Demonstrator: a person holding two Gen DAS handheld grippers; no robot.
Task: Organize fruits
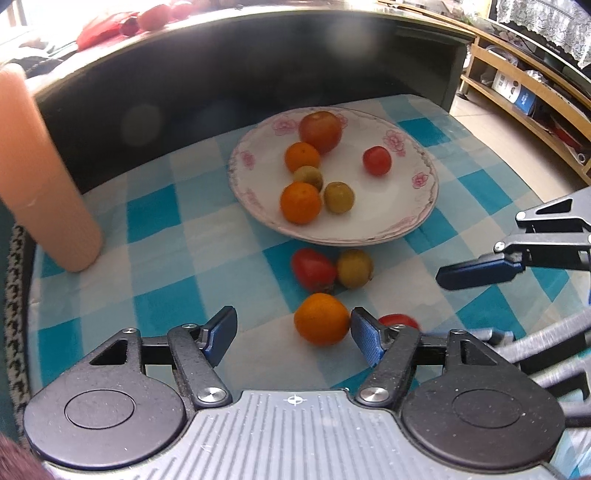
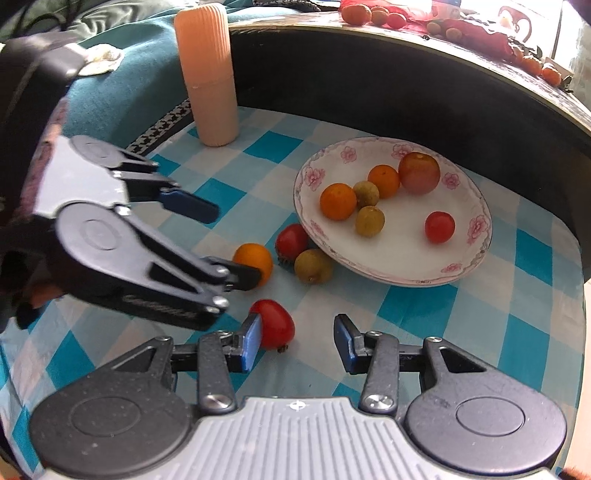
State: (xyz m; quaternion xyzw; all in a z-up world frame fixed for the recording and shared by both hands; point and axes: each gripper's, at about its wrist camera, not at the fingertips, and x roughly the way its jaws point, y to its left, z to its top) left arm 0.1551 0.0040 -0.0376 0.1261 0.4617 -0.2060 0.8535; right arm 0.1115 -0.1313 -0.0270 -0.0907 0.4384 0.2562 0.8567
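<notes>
A white flowered plate (image 1: 413, 225) (image 2: 399, 266) holds several fruits: oranges, tomatoes and small green fruits. On the checked cloth lie an orange (image 1: 321, 319) (image 2: 254, 260), a red tomato (image 1: 312, 267) (image 2: 291, 242), a green fruit (image 1: 354, 268) (image 2: 313, 265) and another red tomato (image 1: 398, 320) (image 2: 274, 324). My left gripper (image 1: 293, 338) (image 2: 229, 245) is open, its right finger touching the orange. My right gripper (image 2: 297, 341) is open, its left finger against the near tomato; one of its fingers (image 1: 476, 273) shows in the left wrist view.
A tall peach ribbed cylinder (image 1: 40, 177) (image 2: 210, 77) stands at the cloth's left back. A dark raised table edge (image 1: 236, 74) (image 2: 406, 85) runs behind the plate, with more fruit on top (image 2: 373, 14). Wooden shelves (image 1: 524, 85) stand to the right.
</notes>
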